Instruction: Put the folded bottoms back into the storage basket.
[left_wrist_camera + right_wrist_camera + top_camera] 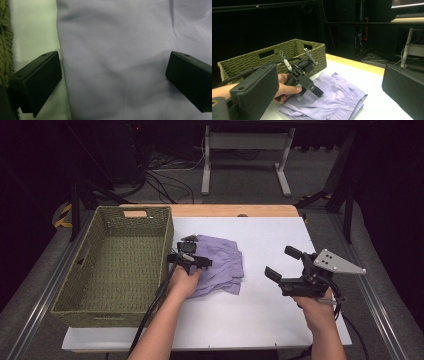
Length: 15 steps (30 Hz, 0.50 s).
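Lilac folded shorts [222,265], elastic waistband gathered, flat beside basket [117,265].

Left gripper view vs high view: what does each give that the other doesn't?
Left gripper view alone: the cloth's smooth weave up close, lying between its wide-apart jaws. High view alone: the whole woven basket, with nothing visible inside, the right gripper open over bare table, and the left gripper from outside. Both: the folded lilac garment and the basket's edge beside it.
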{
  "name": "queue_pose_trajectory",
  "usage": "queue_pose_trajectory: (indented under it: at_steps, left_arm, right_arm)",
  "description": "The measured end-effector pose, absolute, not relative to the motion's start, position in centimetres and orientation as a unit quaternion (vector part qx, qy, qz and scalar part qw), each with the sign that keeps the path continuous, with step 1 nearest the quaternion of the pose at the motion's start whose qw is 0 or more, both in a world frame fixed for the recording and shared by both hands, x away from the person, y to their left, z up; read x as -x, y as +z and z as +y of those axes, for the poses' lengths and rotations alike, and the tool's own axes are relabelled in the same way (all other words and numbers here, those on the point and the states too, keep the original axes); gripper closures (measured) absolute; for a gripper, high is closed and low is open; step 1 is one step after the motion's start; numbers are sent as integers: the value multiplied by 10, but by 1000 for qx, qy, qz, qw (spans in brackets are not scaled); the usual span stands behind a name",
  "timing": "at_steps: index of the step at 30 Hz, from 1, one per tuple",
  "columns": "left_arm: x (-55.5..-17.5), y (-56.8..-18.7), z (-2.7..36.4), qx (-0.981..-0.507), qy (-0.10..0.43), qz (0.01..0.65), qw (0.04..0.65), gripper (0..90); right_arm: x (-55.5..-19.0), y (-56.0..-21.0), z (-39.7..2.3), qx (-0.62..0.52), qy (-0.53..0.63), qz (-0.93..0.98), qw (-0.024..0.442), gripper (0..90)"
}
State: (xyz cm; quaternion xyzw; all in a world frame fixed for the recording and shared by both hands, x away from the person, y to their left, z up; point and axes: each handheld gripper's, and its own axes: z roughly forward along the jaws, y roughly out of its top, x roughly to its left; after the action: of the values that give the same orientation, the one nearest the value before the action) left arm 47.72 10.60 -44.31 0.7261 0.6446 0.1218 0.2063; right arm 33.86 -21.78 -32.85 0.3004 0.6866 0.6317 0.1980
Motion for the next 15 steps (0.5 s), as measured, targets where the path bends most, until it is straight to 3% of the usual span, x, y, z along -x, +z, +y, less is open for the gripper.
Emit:
queue_pose_trajectory:
  at_steps: [15]
  left_arm:
    - [-477, -439, 101, -739, 85, 628, 230, 10]
  right_arm:
    - [-339, -328, -217, -299, 632, 687, 198, 18]
